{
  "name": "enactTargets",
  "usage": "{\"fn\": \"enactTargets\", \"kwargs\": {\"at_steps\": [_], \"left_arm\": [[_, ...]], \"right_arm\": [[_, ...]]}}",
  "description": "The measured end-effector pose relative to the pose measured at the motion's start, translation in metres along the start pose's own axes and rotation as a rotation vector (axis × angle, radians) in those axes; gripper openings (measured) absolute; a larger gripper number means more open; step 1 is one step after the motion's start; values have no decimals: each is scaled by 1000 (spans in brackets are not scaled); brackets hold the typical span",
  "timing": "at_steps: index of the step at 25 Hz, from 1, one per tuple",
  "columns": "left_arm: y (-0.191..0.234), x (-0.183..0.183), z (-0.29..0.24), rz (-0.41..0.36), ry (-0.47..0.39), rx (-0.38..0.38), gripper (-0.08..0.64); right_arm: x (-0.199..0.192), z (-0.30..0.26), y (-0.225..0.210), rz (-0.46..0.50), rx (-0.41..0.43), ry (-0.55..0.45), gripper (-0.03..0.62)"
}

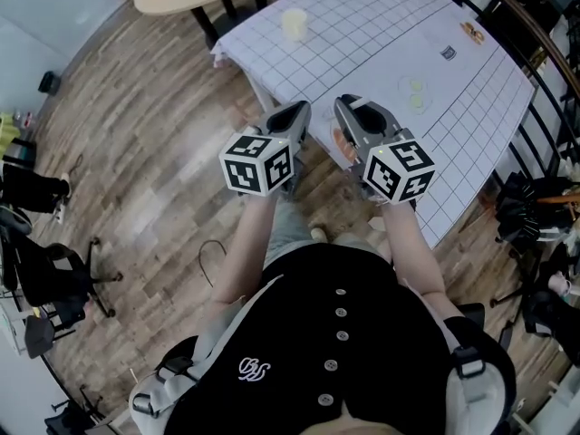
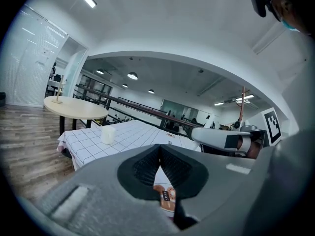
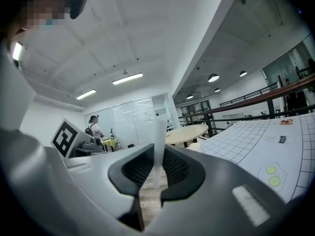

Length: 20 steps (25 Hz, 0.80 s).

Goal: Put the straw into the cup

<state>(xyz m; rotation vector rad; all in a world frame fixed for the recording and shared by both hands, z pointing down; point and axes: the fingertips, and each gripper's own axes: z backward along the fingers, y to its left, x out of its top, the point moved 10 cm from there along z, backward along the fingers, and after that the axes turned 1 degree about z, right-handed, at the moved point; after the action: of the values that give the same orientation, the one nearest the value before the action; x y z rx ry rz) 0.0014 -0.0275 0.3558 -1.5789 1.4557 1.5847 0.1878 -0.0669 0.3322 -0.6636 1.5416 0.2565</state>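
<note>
- My right gripper (image 3: 158,167) pinches the straw (image 3: 158,144) — a pale, see-through tube that stands upright between the pads, with its top rising above the jaws.
- My left gripper (image 2: 160,156) is pressed together, tips meeting, with nothing in it.
- The cup (image 1: 293,24) stands upright on the checked bench (image 1: 362,34), close to one of its corners.
- Both grippers hang side by side over the wooden floor (image 1: 163,152), off the bench edge and well short of the cup. They point roughly toward it.
- I judge this to be the carrying step: the straw is gripped but has not reached the cup, so the task is perhaps halfway.
- Next, I need to bring the right gripper over the cup until the straw's lower end sits above the mouth.
- The tube should stay near upright as I lower it past the rim, and I should loosen the pinch only once it is inside.
- The cup looks light — a knock on the rim could tip it. The free left gripper could steady its side if needed.
</note>
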Motion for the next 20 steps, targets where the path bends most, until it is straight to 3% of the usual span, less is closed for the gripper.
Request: {"fn": "enactTargets", "kwargs": {"at_steps": [12,20], "left_arm": [[75,33,-55,-3,20,-31,-3],[143,60,-98,-32,89,-66,-3]], "right_arm": [[8,-88,-37,-9,-36,9,51],[12,-162,-65,-28,-69,42,51]]}}
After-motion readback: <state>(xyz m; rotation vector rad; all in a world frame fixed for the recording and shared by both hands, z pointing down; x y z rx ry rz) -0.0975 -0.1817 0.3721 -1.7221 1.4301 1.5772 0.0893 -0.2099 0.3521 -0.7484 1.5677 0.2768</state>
